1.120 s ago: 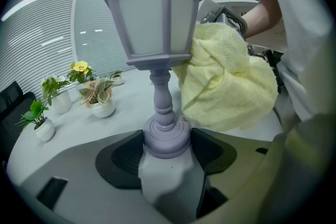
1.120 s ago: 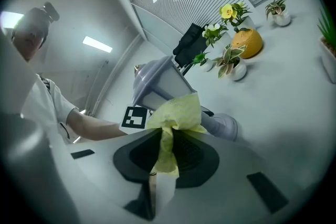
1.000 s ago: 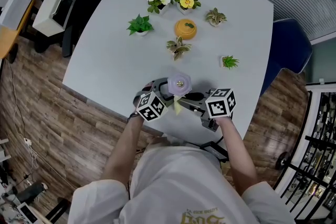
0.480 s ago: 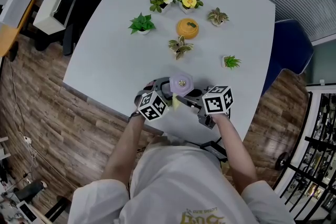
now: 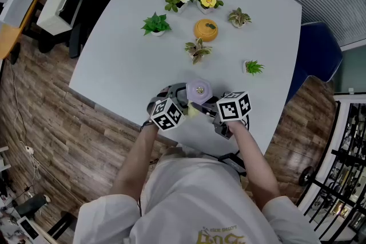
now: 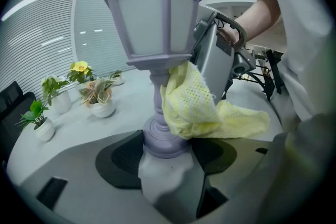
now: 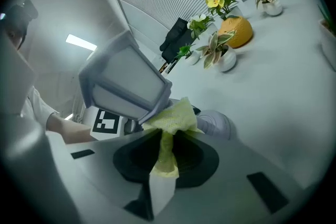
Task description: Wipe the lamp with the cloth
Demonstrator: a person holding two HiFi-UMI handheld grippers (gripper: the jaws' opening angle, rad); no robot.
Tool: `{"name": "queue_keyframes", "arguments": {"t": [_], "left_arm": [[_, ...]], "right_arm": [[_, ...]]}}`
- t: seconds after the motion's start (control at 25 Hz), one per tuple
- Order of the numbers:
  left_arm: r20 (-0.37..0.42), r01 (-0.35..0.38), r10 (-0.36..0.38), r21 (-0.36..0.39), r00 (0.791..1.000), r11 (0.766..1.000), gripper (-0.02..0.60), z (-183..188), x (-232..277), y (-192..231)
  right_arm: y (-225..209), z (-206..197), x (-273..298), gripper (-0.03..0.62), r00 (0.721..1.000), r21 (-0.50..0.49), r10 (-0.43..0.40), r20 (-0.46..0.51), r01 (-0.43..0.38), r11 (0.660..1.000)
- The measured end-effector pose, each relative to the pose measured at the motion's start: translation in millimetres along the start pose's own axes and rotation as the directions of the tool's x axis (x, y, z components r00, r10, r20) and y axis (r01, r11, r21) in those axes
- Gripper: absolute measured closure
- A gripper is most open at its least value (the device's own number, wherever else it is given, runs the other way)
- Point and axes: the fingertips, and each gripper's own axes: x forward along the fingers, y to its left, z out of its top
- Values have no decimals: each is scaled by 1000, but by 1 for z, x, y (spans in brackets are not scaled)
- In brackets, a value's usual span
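Observation:
A small lilac lantern-shaped lamp (image 5: 198, 90) stands near the table's front edge between the two grippers. In the left gripper view the lamp (image 6: 157, 50) rises upright, and my left gripper (image 6: 167, 165) is shut on its round base. A yellow knitted cloth (image 6: 197, 107) is pressed against the lamp's stem just under the head. My right gripper (image 7: 160, 165) is shut on the cloth (image 7: 169, 123), which bunches under the lamp head (image 7: 123, 84). In the head view the left gripper (image 5: 178, 104) and right gripper (image 5: 209, 108) meet at the lamp.
Several small potted plants (image 5: 155, 24) and an orange round pot (image 5: 205, 29) stand further back on the white table (image 5: 120, 60). A blue chair (image 5: 317, 54) is at the right, and a white box (image 5: 54, 6) sits on a stand at the left.
The right gripper has shifted slightly left and closer to the lamp with the cloth. The left gripper and lamp have barely moved.

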Motion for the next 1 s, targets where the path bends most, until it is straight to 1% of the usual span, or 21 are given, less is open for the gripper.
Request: {"name": "queue_keyframes", "arguments": {"t": [0.28, 0.48, 0.6, 0.76, 0.88, 1.0], "left_arm": [[0, 0, 0, 1, 1000, 1000, 285, 0, 0, -1], [0, 0, 0, 1, 1000, 1000, 285, 0, -1, 0], [0, 1, -1, 0, 1000, 1000, 285, -1, 0, 0], [0, 0, 0, 1, 1000, 1000, 285, 0, -1, -1], [0, 0, 0, 1, 1000, 1000, 285, 0, 0, 0], [0, 0, 0, 0, 1000, 1000, 285, 0, -1, 0]], "right_arm": [[-12, -7, -3, 524, 998, 26, -52, -21, 52, 998], [-18, -5, -17, 523, 997, 46, -75, 12, 75, 996], [-15, 2, -25, 523, 996, 61, -64, 54, 61, 996], [-2, 12, -34, 523, 994, 69, -21, 104, 14, 997], [1, 13, -36, 523, 994, 41, -30, 110, 26, 999], [-2, 13, -36, 523, 992, 42, -40, 117, 36, 998]]}}
